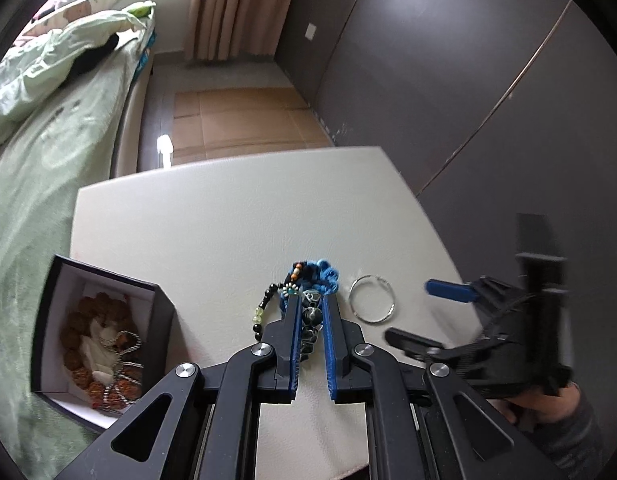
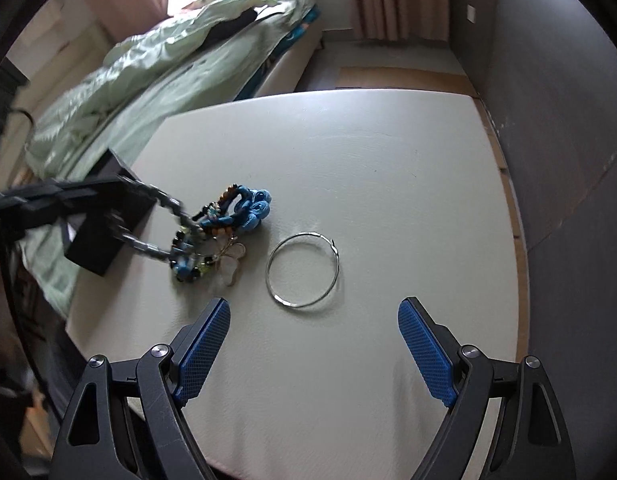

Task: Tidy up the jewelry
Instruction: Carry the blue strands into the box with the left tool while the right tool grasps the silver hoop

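My left gripper is shut on a strand of dark patterned beads, part of a tangled clump of bead and blue cord jewellery on the white table. A thin silver bangle lies flat just right of the clump. A dark box with white lining sits at the left and holds brown beads and a metal chain. In the right wrist view my right gripper is open just in front of the bangle, with nothing between its fingers. The blurred left gripper is at the clump.
A bed with a pale green duvet runs along the table's left side, close to the box. A dark grey wall stands to the right. The right gripper and a hand show at the table's right edge.
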Tool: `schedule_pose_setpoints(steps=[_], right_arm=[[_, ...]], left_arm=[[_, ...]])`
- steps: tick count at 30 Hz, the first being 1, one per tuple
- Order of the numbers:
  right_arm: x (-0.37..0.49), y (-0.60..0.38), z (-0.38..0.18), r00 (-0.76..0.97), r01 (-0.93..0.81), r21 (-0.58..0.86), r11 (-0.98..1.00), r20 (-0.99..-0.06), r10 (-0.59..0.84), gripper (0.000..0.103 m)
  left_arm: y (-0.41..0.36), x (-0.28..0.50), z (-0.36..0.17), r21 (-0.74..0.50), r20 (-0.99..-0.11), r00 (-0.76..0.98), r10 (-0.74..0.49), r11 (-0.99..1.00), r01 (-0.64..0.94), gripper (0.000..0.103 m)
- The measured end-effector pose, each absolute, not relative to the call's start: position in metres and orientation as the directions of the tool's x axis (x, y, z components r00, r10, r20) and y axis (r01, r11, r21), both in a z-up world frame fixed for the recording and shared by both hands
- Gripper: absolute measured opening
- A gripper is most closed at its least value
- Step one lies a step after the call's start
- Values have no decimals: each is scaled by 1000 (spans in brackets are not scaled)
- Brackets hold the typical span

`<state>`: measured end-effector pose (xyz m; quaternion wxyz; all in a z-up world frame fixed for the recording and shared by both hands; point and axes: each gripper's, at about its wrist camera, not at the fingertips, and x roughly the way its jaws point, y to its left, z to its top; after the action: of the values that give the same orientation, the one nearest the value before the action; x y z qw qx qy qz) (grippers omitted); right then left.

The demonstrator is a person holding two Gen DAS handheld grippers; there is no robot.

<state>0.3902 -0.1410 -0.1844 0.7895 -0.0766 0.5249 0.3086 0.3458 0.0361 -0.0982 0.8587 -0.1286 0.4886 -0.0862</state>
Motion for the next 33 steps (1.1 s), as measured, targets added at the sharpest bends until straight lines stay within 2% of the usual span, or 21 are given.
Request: schedule_pose_setpoints(steps=[6, 8, 9, 10, 15, 19, 22, 32, 33], right_arm=[[395, -121, -189, 248, -626, 144, 766, -895, 371, 87], [396, -114, -192, 244, -640, 117, 759, -906, 346, 83], [397, -111, -195, 240, -646, 105, 756, -913, 331, 75], [397, -108, -197, 232, -651, 94, 753, -920, 316, 72], [396, -98, -197, 271, -691, 6, 723, -925, 267, 68], [390, -91, -192, 262, -738, -24, 675, -931, 253, 51], [387, -90, -190, 268, -748, -49, 662, -935, 234, 50], [389, -100, -175, 258, -724, 17, 690, -921, 293, 50], [389, -98, -172, 259, -722, 22, 692, -918, 299, 25]], left_arm=[[50, 335, -82, -313, -794, 545, -269, 950, 13, 10], [55, 332, -80, -314, -790, 551, -267, 949, 9, 10], [57, 330, -79, -313, -789, 555, -263, 950, 6, 10], [59, 329, -79, -313, -788, 558, -261, 950, 3, 10], [70, 322, -80, -319, -785, 565, -254, 948, -18, 10], [78, 318, -84, -329, -783, 568, -253, 944, -34, 10], [81, 315, -83, -335, -780, 572, -253, 941, -40, 10], [97, 304, -63, -343, -748, 616, -245, 938, -44, 10], [100, 302, -59, -344, -743, 624, -242, 938, -45, 10]])
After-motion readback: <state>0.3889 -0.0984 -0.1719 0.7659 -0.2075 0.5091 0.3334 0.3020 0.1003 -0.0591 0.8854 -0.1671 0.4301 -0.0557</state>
